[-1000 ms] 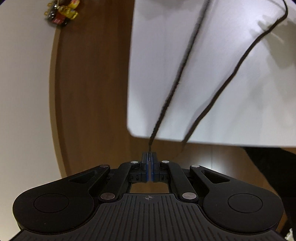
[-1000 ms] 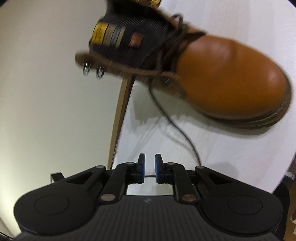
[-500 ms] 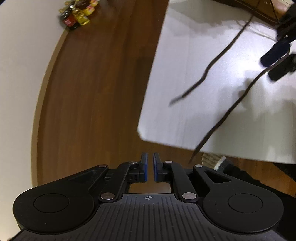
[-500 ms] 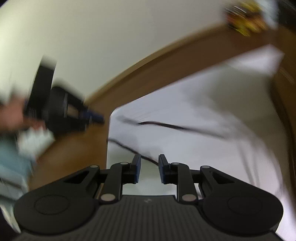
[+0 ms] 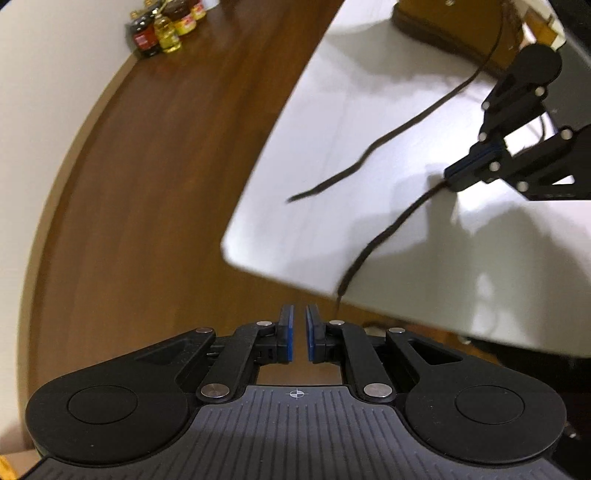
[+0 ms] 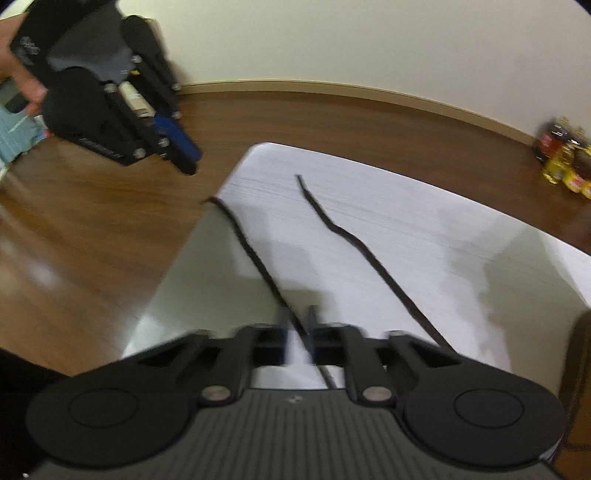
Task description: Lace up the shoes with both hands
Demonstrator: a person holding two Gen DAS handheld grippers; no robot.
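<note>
A white table (image 5: 424,258) stands on a brown wooden floor (image 5: 155,184), with a tan boot (image 5: 443,26) at its far end and two dark laces trailing across it. The right gripper (image 6: 298,325) has just been closing and is now clamped on one lace (image 6: 255,258), whose end hangs over the table edge. The other lace (image 6: 354,243) lies loose beside it, while the left gripper (image 5: 299,332) hangs over the floor, jaws slightly apart and empty.

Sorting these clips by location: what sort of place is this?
Probably a room in a home: a wooden floor, bottles standing against a plain wall, and a low white table.
</note>
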